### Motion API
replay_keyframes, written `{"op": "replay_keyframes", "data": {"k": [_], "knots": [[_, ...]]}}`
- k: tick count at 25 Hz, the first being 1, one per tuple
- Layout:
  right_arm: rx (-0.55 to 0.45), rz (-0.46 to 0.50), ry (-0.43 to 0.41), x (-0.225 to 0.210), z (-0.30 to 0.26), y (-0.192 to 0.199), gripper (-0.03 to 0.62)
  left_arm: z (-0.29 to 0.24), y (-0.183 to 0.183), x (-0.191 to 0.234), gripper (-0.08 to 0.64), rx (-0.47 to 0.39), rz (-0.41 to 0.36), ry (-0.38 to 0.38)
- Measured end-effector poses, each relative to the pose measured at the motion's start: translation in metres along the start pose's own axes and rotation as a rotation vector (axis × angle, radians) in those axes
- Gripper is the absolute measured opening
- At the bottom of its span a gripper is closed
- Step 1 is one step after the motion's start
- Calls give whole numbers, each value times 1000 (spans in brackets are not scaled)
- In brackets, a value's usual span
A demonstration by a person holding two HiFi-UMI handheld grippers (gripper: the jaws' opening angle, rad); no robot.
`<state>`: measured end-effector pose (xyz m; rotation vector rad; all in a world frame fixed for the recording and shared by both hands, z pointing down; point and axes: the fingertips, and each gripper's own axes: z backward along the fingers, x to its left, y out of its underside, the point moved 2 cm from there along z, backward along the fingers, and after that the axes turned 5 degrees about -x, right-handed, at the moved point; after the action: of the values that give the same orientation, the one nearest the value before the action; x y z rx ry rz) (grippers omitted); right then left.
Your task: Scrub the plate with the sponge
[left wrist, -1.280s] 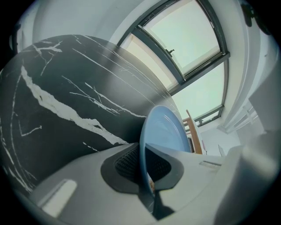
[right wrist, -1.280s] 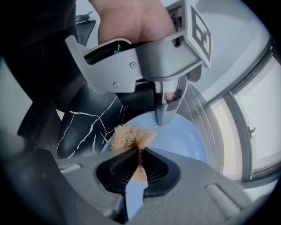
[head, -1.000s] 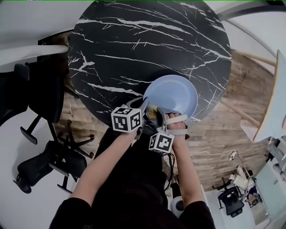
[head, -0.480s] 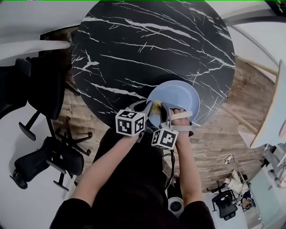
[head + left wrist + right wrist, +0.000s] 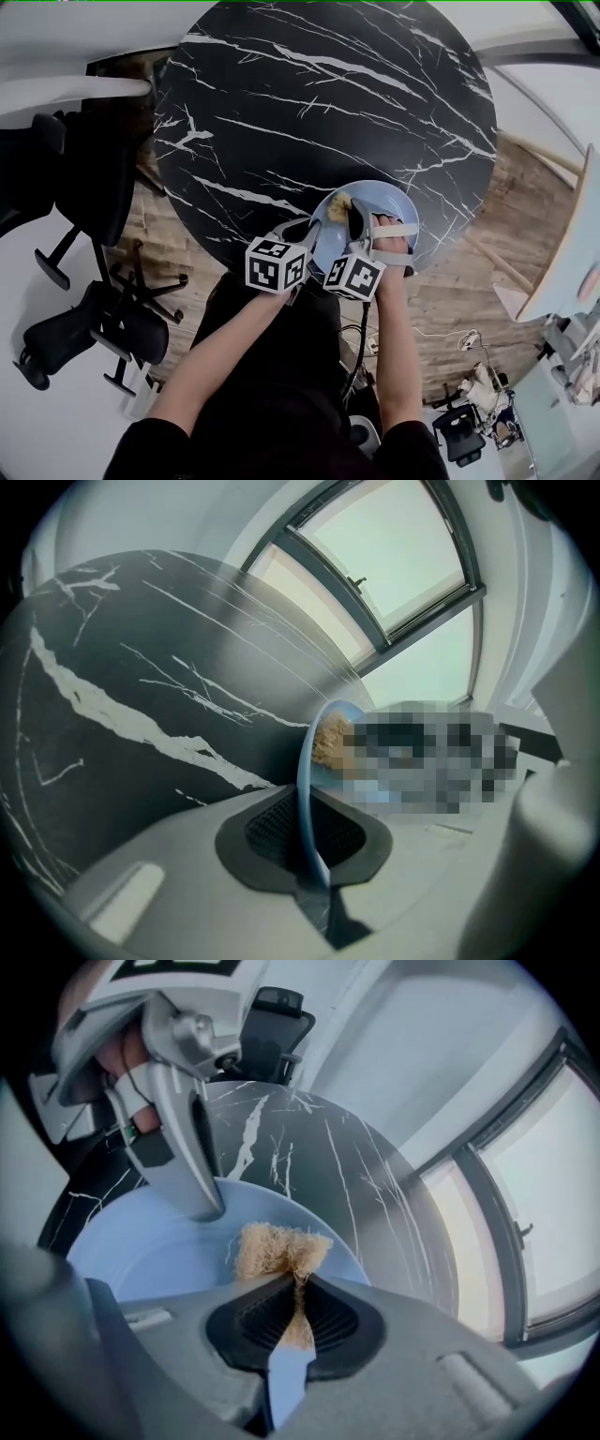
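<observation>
In the head view, the plate (image 5: 386,199) sat at the table's (image 5: 281,94) near edge, and the left gripper (image 5: 312,230) held its rim, likely to steady it. The left gripper view showed the jaws closed on that rim. In the right gripper view, the right gripper (image 5: 292,1288) pinched the sponge (image 5: 279,1249) over the plate's face, apparently for scrubbing.

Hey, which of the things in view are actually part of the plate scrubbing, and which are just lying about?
In the job:
- plate, its rim clamped in the left gripper
- sponge, pinched in the right gripper

Just about:
- black marble table, which only carries the plate
- office chairs
- wooden floor
</observation>
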<state>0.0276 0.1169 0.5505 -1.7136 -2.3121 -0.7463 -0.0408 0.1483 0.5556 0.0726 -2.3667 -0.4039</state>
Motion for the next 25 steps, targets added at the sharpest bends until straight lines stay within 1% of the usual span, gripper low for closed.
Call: {"op": "replay_keyframes", "data": {"k": [4,7,11,14,19,23,25], "knots": [[11,-12,36,-16,-6,5,31,0,0,0,18,2,0,-3],[40,-30,80,-26,-5,15,31,0,0,0,18,1,7,-3],[94,-94,143,-40,-3,39,31,0,0,0,17,1,16,-2],[97,-136,155,-43,-1,49,31,1,0,0,17,-1,23,-4],[102,-99,164,-38,1,45,29,1,0,1,18,-8,38,-5],[98,-42,145,-20,7,37,28,1,0,2,18,-14,55,-10],[97,-28,128,-11,12,31,28,0,-1,2,18,-16,60,-13]]}}
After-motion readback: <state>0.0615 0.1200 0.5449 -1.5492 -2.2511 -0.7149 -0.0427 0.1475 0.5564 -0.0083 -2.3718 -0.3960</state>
